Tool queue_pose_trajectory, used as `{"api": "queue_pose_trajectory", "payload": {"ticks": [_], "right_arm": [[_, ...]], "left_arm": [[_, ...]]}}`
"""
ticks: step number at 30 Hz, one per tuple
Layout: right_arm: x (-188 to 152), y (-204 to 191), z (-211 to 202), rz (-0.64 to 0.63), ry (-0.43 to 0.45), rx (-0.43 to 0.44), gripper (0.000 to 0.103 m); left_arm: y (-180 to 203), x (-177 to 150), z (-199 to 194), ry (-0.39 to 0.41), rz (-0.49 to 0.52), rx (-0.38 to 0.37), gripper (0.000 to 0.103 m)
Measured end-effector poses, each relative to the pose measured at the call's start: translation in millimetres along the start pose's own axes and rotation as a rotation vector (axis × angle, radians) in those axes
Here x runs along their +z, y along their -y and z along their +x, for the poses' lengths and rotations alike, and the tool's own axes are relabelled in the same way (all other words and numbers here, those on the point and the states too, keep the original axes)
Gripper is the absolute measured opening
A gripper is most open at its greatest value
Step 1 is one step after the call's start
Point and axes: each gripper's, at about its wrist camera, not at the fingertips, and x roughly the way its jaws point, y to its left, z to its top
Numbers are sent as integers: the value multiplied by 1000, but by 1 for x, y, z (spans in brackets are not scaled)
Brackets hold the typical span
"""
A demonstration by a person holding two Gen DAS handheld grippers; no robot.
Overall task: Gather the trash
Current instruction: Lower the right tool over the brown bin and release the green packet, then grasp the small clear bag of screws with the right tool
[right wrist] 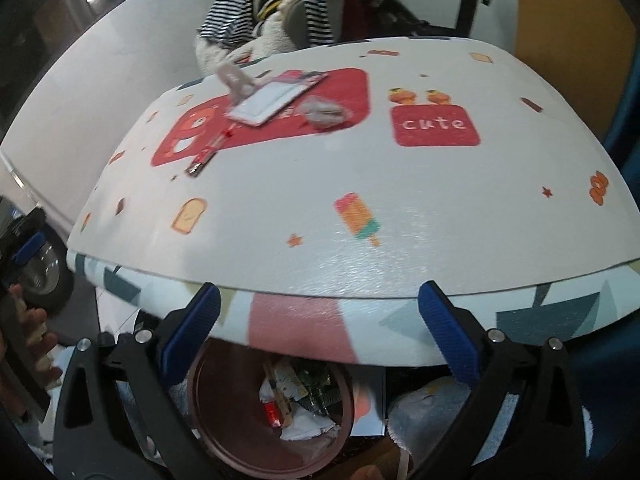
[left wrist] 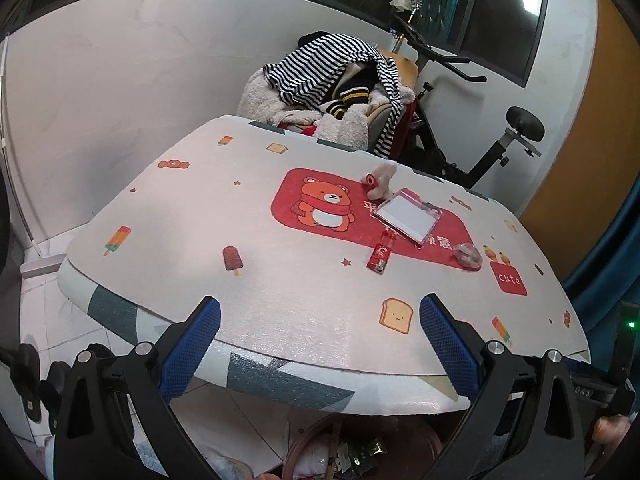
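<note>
**Both hand-held grippers empty at the near edge of the desk**

In the left wrist view, the left hand-held gripper (left wrist: 320,316) hung over the near edge of the desk (left wrist: 200,216) with its blue-padded fingers (left wrist: 196,344) spread wide and nothing between them. On the cartoon-printed desk cover lay a red plastic lighter (left wrist: 381,253), a clear card holder with a white insert (left wrist: 408,216), a crumpled clear wrapper (left wrist: 467,255) and a pale crumpled tissue with a red roll (left wrist: 380,178) (all well apart from the gripper). A brown round trash bin (left wrist: 320,452) showed below the desk edge.

In the right wrist view, the right hand-held gripper (right wrist: 320,304) was likewise spread and empty at the desk edge. Directly beneath it stood the trash bin (right wrist: 208,412), holding paper scraps and wrappers (right wrist: 296,400). The lighter (right wrist: 202,160), card holder (right wrist: 272,100) and clear wrapper (right wrist: 324,114) lay blurred on the far half.
</note>
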Motion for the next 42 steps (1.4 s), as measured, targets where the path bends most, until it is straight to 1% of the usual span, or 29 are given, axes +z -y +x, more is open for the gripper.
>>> {"api": "queue_pose_trajectory", "payload": {"ticks": [4, 7, 10, 11, 13, 17, 19, 20, 22, 23, 24, 25, 26, 27, 29, 31, 32, 33, 36, 39, 40, 42], "right_arm": [[6, 11, 7, 28, 21, 6, 97], [19, 16, 10, 10, 37, -29, 97], [38, 22, 15, -2, 29, -19, 97], [50, 23, 20, -23, 21, -51, 97], [66, 23, 25, -50, 34, -79, 97], [94, 23, 41, -61, 65, -60, 97], [108, 19, 51, -95, 93, -60, 97], [120, 14, 61, -143, 109, -59, 97], [132, 8, 75, -196, 115, -47, 97], [136, 7, 79, -204, 112, -43, 97], [142, 6, 89, -212, 101, -36, 96], [147, 4, 93, -214, 96, -34, 93], [150, 2, 102, -219, 89, -37, 85], [155, -2, 111, -233, 86, -62, 82], [157, -8, 117, -248, 92, -88, 81], [159, -14, 124, -264, 90, -83, 79], [161, -16, 129, -269, 80, -81, 76], [162, -17, 133, -271, 70, -76, 75], [161, -17, 142, -275, 41, -59, 74], [155, -16, 148, -293, 20, -53, 74], [155, -15, 148, -288, 19, -45, 70], [157, -11, 147, -261, 31, -28, 69]], "left_arm": [[-1, 0, 4, 2, 4, 12, 97], [-4, 2, 7, 4, -15, 16, 97], [-7, 5, 11, 11, -24, 20, 97], [-8, 6, 13, 13, -25, 21, 97], [-9, 8, 16, 13, -28, 24, 97], [-12, 10, 25, 2, -36, 35, 97], [-14, 12, 28, -3, -40, 39, 97], [-15, 13, 29, -6, -43, 44, 97], [-17, 14, 32, -13, -49, 39, 97], [-18, 15, 33, -16, -51, 36, 97], [-19, 15, 34, -19, -52, 34, 97], [-20, 16, 35, -21, -53, 35, 97], [-20, 16, 37, -27, -51, 39, 97], [-21, 17, 38, -32, -50, 42, 97], [-21, 17, 40, -38, -43, 54, 97], [-20, 17, 42, -47, -40, 60, 97], [-20, 18, 44, -53, -43, 62, 97], [-20, 18, 46, -60, -47, 59, 97], [-19, 18, 52, -75, -61, 28, 97], [-13, 18, 58, -84, -45, 18, 97], [-11, 18, 60, -87, -41, 16, 97], [-6, 19, 65, -96, -33, 7, 97]]}}
